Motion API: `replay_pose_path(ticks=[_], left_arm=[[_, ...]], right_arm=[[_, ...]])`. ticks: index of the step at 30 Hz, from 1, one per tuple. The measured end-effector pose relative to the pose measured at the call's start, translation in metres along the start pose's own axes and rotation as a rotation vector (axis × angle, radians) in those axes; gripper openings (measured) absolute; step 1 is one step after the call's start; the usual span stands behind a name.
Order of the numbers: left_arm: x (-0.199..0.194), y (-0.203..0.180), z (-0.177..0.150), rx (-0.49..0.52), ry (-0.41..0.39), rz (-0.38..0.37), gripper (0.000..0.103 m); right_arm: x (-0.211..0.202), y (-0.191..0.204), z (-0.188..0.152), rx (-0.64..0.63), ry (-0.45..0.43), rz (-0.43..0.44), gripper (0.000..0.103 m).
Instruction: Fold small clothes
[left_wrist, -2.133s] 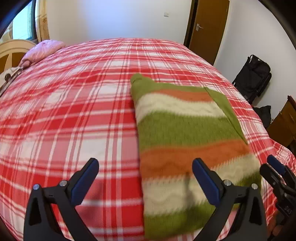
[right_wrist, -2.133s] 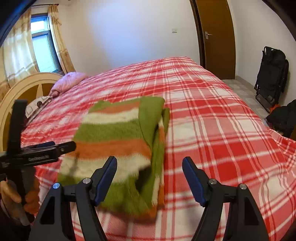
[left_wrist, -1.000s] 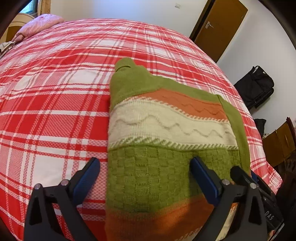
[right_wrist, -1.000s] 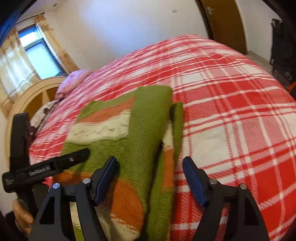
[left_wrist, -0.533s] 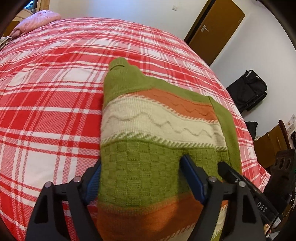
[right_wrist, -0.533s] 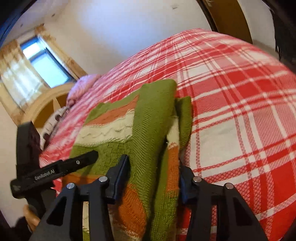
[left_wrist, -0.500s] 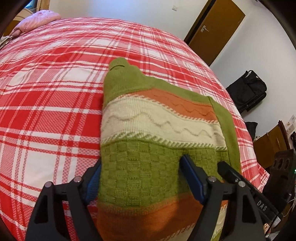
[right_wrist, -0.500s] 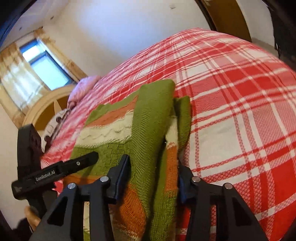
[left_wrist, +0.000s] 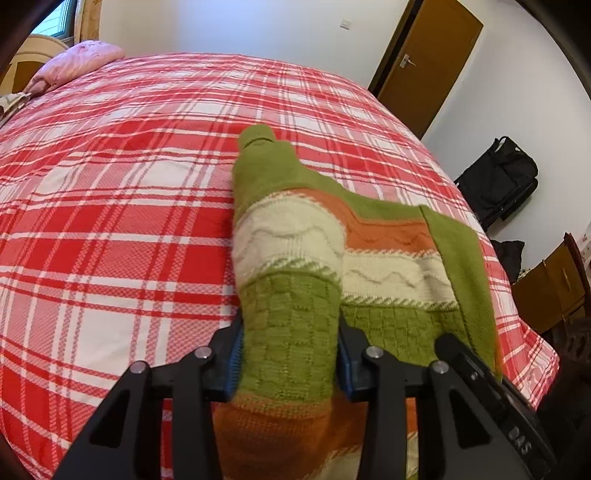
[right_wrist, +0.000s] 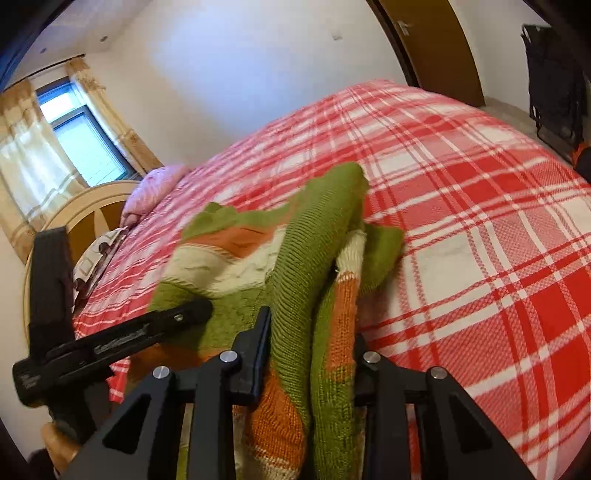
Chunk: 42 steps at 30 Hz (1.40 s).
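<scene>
Left claw (left_wrist: 290, 354): clenched on a bunched ridge of the green, cream and orange striped knitted sweater (left_wrist: 291, 258), which extends ahead over the red-and-white plaid bedspread (left_wrist: 110, 221). Right claw (right_wrist: 310, 354): clenched on the sweater's folded edge (fabric raised, blurred).

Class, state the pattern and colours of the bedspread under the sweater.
The bedspread is a red, white and pink plaid, clearest in the left wrist view.

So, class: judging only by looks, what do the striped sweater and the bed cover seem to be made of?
Striped sweater: chunky knit yarn, probably wool or acrylic; raised basket-weave and wavy stitches show, matte and fuzzy. Bed cover: thin woven fabric, likely cotton; fine checked weave visible in the red plaid, flat and matte.
</scene>
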<state>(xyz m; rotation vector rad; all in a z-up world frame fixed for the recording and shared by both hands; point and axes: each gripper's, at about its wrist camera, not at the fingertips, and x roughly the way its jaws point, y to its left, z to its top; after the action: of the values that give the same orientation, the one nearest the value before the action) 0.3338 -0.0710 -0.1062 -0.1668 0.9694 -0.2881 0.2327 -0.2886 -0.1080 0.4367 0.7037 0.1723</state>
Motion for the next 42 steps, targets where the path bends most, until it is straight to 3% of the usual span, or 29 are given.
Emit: replay_pose_path(ticks=[6, 23, 42], left_arm=[[-0.019, 0.003, -0.009, 0.036, -0.031, 0.063, 0.041], [-0.064, 0.000, -0.035, 0.098, -0.072, 0.145, 0.041], [-0.071, -0.059, -0.040, 0.230, -0.090, 0.102, 0.041]], right_arm=[[-0.011, 0.018, -0.013, 0.052, -0.002, 0.081, 0.029], [-0.048, 0.046, -0.035, 0.015, -0.061, 0.064, 0.029], [-0.100, 0.013, -0.034, 0.088, -0.169, -0.005, 0.028]])
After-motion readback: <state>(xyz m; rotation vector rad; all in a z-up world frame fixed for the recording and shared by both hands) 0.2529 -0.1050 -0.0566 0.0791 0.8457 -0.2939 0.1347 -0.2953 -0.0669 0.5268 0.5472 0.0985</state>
